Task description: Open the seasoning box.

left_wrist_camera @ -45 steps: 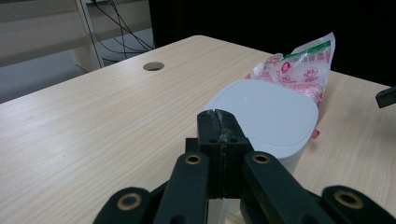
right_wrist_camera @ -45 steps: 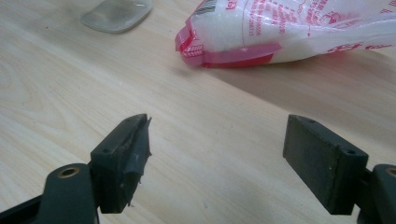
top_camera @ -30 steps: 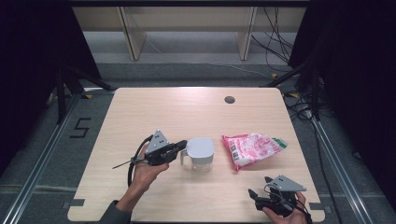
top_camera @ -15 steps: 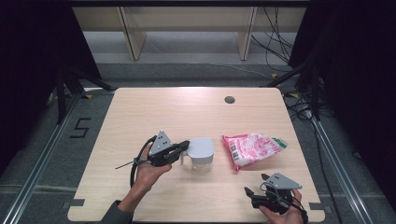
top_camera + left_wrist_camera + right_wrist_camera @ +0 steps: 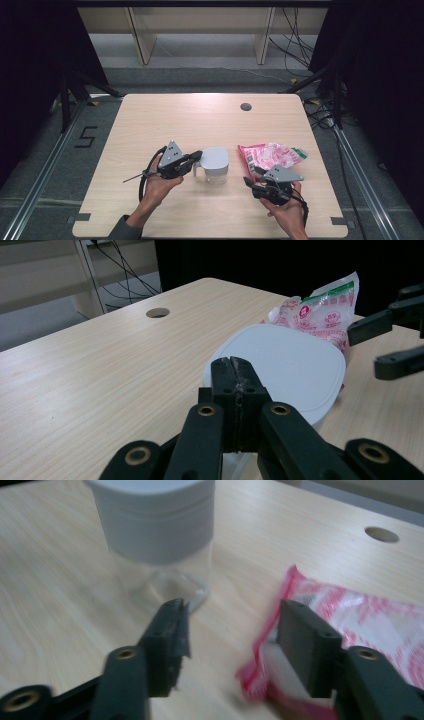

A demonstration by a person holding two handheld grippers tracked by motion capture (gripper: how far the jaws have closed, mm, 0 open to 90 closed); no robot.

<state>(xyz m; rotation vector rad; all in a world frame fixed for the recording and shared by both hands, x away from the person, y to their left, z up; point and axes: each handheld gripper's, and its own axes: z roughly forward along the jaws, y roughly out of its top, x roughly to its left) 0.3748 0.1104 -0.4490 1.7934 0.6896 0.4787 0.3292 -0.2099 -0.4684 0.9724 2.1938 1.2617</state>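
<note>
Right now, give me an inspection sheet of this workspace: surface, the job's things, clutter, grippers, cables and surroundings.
Surface: light wood table with a round hole near its far edge.
Job's things: clear jug with a white lid, standing upright mid-table; pink and white printed pouch lying flat to its right.
Clutter: nothing seen.
Grippers: left hand-held gripper jaws together at the jug's handle side, whether they pinch the handle can't be told; right hand-held gripper open, jaws at the pouch's near corner.
Cables: black cable looping from the left gripper; more cables on the floor beyond.
Surroundings: grey floor, wooden furniture legs, dark curtains at the sides.
</note>
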